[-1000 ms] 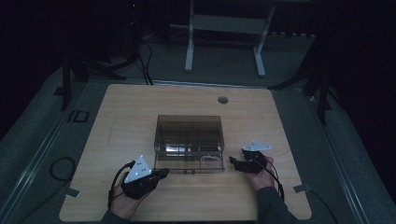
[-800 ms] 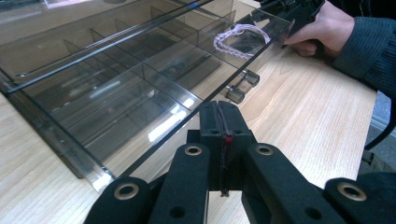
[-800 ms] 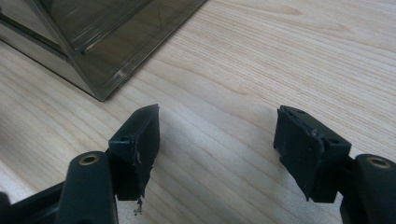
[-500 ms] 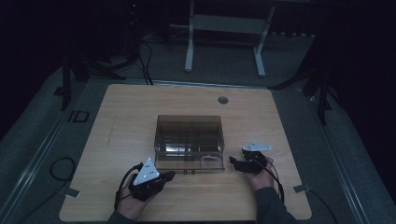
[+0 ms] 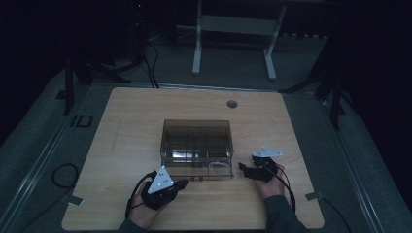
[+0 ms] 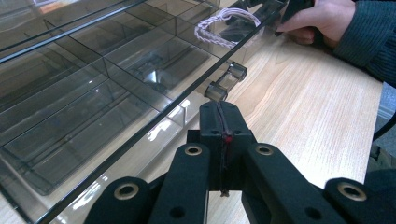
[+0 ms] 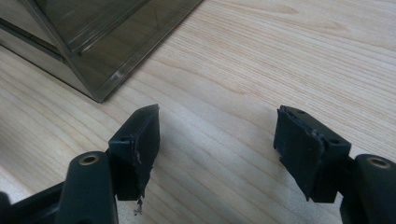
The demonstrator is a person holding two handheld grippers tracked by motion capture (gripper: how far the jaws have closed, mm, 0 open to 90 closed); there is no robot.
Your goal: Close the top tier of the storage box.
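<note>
Smoked-plastic organizer box [image 5: 197, 148] lay on the table: left gripper [image 6: 219, 122], jaws together, pointed at its front latch [image 6: 226, 81]; right gripper [image 7: 215, 140], jaws apart and empty, sat beside its corner.

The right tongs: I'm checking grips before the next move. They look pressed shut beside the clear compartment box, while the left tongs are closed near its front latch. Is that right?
Not quite. The right tongs stand open, nothing between them, over bare table beside the clear compartment box; the right gripper view shows this. The left tongs are closed near the front latch.
</note>
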